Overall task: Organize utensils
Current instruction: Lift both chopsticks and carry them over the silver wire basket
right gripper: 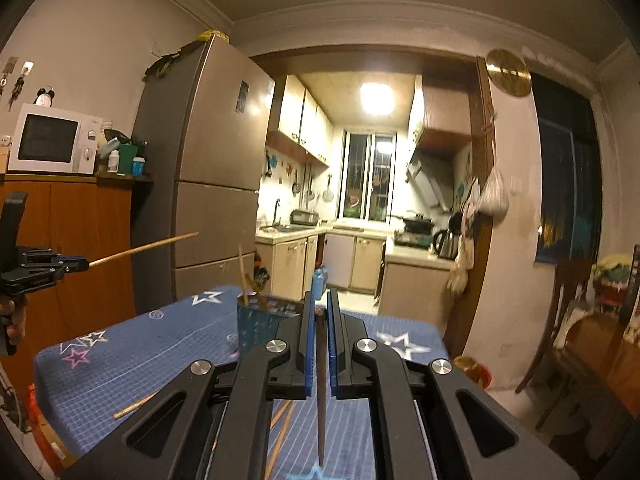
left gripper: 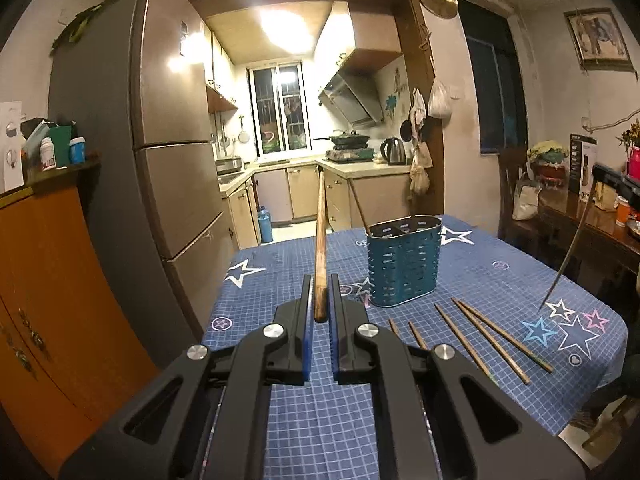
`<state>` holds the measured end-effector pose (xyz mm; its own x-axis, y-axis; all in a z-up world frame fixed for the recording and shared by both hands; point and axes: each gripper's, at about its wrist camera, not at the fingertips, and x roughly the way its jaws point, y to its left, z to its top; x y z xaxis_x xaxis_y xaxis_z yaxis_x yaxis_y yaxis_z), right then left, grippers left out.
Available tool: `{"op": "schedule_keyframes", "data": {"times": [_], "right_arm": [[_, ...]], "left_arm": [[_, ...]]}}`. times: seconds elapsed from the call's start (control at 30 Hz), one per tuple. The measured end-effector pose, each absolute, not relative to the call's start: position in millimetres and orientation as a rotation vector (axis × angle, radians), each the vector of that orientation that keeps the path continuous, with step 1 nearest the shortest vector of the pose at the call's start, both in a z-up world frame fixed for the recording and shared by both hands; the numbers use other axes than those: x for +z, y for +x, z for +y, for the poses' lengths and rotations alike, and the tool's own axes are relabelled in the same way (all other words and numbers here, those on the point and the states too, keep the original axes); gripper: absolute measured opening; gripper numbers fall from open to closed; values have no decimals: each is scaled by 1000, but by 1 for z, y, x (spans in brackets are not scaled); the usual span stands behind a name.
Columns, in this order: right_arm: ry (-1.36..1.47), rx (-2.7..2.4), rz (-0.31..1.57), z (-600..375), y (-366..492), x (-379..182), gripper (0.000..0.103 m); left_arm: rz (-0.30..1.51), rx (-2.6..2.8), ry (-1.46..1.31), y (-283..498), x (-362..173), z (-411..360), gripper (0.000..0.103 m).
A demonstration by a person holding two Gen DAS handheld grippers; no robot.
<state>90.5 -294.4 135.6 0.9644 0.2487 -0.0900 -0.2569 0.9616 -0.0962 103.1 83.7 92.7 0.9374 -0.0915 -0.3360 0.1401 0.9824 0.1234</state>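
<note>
My left gripper [left gripper: 320,284] is shut on a wooden chopstick [left gripper: 320,240] that points forward and up, above the table, left of the teal perforated utensil holder [left gripper: 404,264]. The holder has one chopstick [left gripper: 359,208] standing in it. Several chopsticks [left gripper: 480,336] lie on the cloth in front of it. My right gripper [right gripper: 320,300] is shut on a dark chopstick [right gripper: 321,392] that hangs point-down over the table. That chopstick shows at the right of the left wrist view [left gripper: 566,260]. The left gripper [right gripper: 76,266] and its chopstick [right gripper: 144,248] show at the left of the right wrist view.
The table carries a blue star-print cloth [left gripper: 520,264]. A tall fridge [left gripper: 160,160] and an orange cabinet [left gripper: 48,280] stand to the left. A wooden side table [left gripper: 592,220] with clutter stands to the right. The kitchen doorway lies beyond the table.
</note>
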Motion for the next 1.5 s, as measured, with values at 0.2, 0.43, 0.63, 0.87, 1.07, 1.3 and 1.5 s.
{"op": "schedule_keyframes", "data": {"times": [0.2,0.43,0.63,0.87,1.07,1.3,1.5], "right_arm": [[-115,272,71,-289,80,114,7],[-116,264,34,-285,60,80,7],[-90,236,23,-291,39,73,7],[-75,227,28,-293,28,68,7],[-80,239,23,-291,32,70,7],[-85,252,11,-291,38,74,7],[-98,268,-23,-293,44,93,7]], "left_arm": [[419,-43,156,101,33,99,5],[602,-44,83,91,-72,100,5],[588,-84,73,79,-92,95,5],[558,-84,66,78,-100,94,5],[547,-78,79,73,-92,91,6],[474,-78,104,68,-51,90,5],[353,-96,141,81,11,82,6]]}}
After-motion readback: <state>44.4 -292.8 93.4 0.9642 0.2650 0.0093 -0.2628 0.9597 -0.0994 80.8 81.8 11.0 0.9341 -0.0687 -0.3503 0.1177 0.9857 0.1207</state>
